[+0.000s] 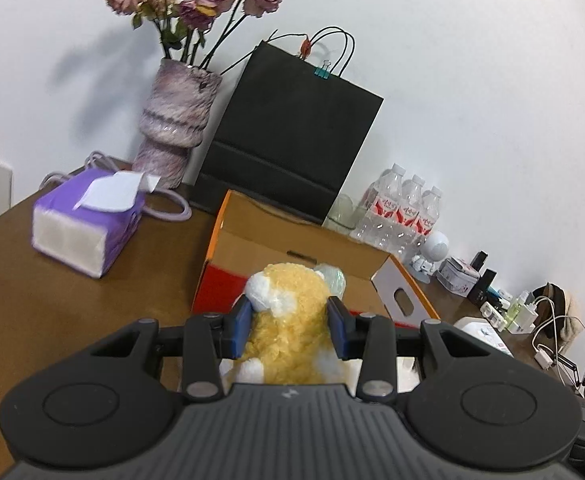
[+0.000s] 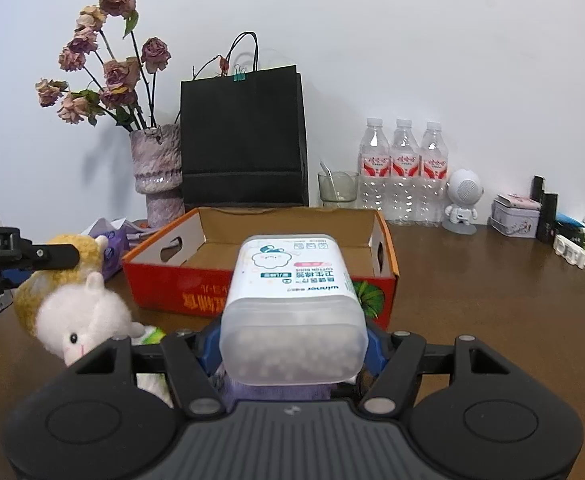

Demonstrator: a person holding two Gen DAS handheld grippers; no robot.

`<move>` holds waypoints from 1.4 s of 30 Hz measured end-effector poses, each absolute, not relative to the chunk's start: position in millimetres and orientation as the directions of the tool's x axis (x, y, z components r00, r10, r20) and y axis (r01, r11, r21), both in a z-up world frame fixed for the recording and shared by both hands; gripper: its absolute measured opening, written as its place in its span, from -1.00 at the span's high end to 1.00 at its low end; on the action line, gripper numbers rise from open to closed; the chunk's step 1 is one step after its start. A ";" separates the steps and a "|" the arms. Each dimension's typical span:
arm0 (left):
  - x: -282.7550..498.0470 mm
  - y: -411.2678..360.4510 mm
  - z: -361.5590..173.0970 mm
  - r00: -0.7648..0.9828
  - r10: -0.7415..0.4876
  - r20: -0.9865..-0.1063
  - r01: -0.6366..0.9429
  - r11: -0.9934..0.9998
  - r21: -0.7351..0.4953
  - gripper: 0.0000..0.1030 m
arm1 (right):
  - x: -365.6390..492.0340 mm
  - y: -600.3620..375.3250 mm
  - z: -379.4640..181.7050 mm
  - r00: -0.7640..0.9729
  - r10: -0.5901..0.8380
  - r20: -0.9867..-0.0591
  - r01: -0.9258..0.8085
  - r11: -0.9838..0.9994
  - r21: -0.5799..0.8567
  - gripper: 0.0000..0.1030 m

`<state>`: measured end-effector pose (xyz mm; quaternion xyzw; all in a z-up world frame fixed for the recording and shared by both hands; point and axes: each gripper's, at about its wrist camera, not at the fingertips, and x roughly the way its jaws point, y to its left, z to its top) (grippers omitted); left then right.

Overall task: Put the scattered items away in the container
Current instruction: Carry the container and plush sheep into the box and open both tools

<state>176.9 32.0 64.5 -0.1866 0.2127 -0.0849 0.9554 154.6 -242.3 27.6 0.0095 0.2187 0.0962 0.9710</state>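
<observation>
Left tongs [image 1: 288,320]: blue pads pinching one plush toy [image 1: 288,316], yellow body with white patches. The toy is held up at about 6 o'clock of the one open cardboard box [image 1: 396,276], near its red front wall. One pale greenish item shows just past the toy's head; what it is I cannot tell.

Right tongs [image 2: 292,344]: pinching one frosted cotton swab tub [image 2: 292,304], printed label facing up, small white tips packed inside. The tub hangs in front of the same box [image 2: 172,284], at its 6 o'clock; the floor that shows in this view looks bare.

One brown tabletop [image 1: 52,300]. On it at 10 o'clock of the box: one purple tissue pack [image 1: 88,224]. Along the wall: one vase of dried roses [image 2: 157,172], one black paper bag [image 2: 244,140], one glass cup [image 2: 338,190], three water bottles [image 2: 402,168], one white robot figure [image 2: 462,202], one small tin [image 2: 514,218].
</observation>
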 end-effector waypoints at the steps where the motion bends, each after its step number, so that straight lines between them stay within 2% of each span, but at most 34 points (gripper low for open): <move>1: 183.8 31.2 66.0 0.896 -0.240 -0.373 0.083 0.917 -0.390 0.22 | 161.9 -240.7 29.0 0.887 0.192 -0.421 -0.183 0.981 0.060 -0.25; 11: 261.5 19.8 78.9 0.917 -0.207 -0.340 0.072 0.926 -0.369 0.22 | 242.4 -224.3 42.3 0.893 0.195 -0.406 -0.188 0.980 0.059 -0.25; 16: 293.7 17.8 76.0 0.929 -0.181 -0.323 0.041 0.917 -0.397 0.22 | 278.8 -223.4 42.4 0.897 0.184 -0.402 -0.172 0.983 0.065 -0.25; 23: 323.5 12.7 66.8 0.924 -0.170 -0.343 0.028 0.923 -0.384 0.20 | 316.4 -226.9 32.9 0.888 0.179 -0.423 -0.164 0.984 0.073 -0.25; 24: 326.9 13.0 65.1 0.924 -0.161 -0.346 0.017 0.923 -0.385 0.12 | 319.9 -227.6 31.2 0.887 0.176 -0.426 -0.159 0.984 0.076 -0.26; 25: 330.3 12.8 63.5 0.924 -0.148 -0.353 0.003 0.925 -0.380 -0.23 | 322.7 -228.8 29.7 0.886 0.174 -0.430 -0.152 0.985 0.084 -0.27; 27: 339.2 8.9 60.3 0.909 -0.126 -0.396 -0.016 0.941 -0.337 -0.97 | 329.3 -231.0 26.7 0.880 0.174 -0.441 -0.149 0.985 0.092 -0.79; 28: 341.1 7.1 58.3 0.905 -0.111 -0.410 -0.028 0.948 -0.318 -1.00 | 332.0 -230.9 24.9 0.874 0.173 -0.454 -0.151 0.985 0.086 -1.00; 34: 342.3 0.2 51.3 0.894 -0.129 -0.428 -0.002 0.956 -0.293 -1.00 | 338.7 -229.6 15.8 0.855 0.156 -0.494 -0.149 0.987 0.055 -1.00; 42: 339.7 -2.3 51.4 0.890 -0.131 -0.438 0.001 0.959 -0.285 -1.00 | 334.3 -224.9 14.7 0.849 0.168 -0.501 -0.171 0.984 0.039 -1.00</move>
